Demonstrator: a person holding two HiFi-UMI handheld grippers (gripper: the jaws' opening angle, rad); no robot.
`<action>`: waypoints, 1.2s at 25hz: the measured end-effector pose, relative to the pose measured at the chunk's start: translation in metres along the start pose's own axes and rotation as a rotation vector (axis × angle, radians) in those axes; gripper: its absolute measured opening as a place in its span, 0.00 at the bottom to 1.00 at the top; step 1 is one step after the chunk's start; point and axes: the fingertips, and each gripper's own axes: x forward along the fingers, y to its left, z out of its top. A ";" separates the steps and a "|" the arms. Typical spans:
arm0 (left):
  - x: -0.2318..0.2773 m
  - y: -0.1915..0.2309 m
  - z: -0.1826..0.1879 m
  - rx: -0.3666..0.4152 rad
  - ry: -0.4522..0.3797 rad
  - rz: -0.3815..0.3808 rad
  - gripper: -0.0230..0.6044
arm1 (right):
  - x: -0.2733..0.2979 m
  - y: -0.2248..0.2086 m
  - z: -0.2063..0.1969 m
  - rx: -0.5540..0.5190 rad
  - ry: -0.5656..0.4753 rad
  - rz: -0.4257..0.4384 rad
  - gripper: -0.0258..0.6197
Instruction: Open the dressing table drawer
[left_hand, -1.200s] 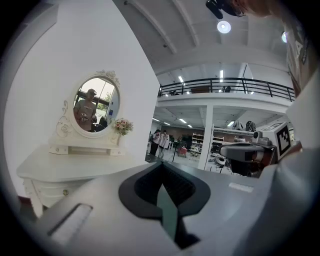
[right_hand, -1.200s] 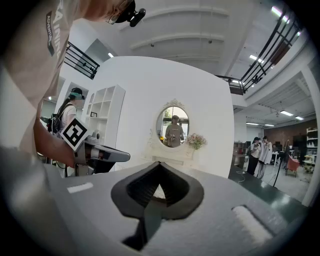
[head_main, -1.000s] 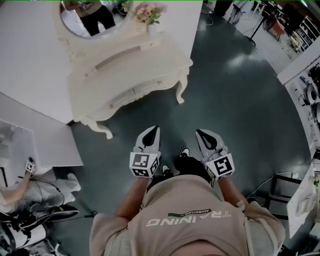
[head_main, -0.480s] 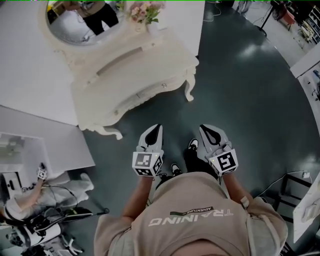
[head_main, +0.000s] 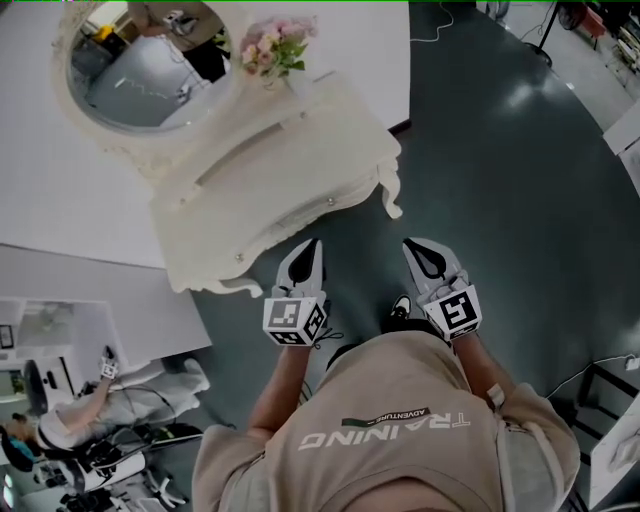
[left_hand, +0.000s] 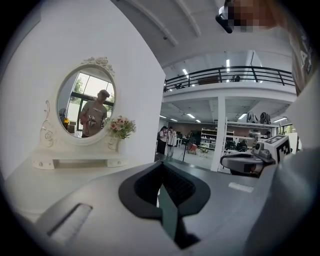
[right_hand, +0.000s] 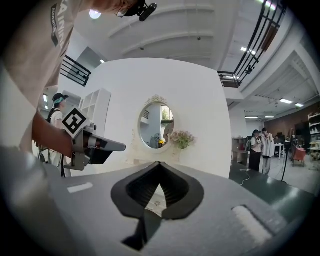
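Now | dark floor (head_main: 480, 180), white wall (head_main: 50, 200) | dressing table (head_main: 330, 130) drawer (head_main: 285, 226) seemingly closed | both jaws clenched, empty

The dressing table (head_main: 270, 190) lies closer to both grippers than a second ago. The left gripper (head_main: 312, 246) now comes near its front edge, the right gripper (head_main: 412, 246) near its right front leg.
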 end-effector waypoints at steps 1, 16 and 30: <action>0.008 0.001 0.002 0.001 0.000 0.008 0.07 | 0.003 -0.009 0.000 0.005 -0.003 0.002 0.04; 0.079 0.023 -0.006 -0.057 0.056 0.103 0.07 | 0.038 -0.075 -0.033 0.085 0.045 0.029 0.04; 0.151 0.060 0.012 -0.078 0.027 0.065 0.07 | 0.093 -0.109 -0.013 0.008 0.070 0.022 0.04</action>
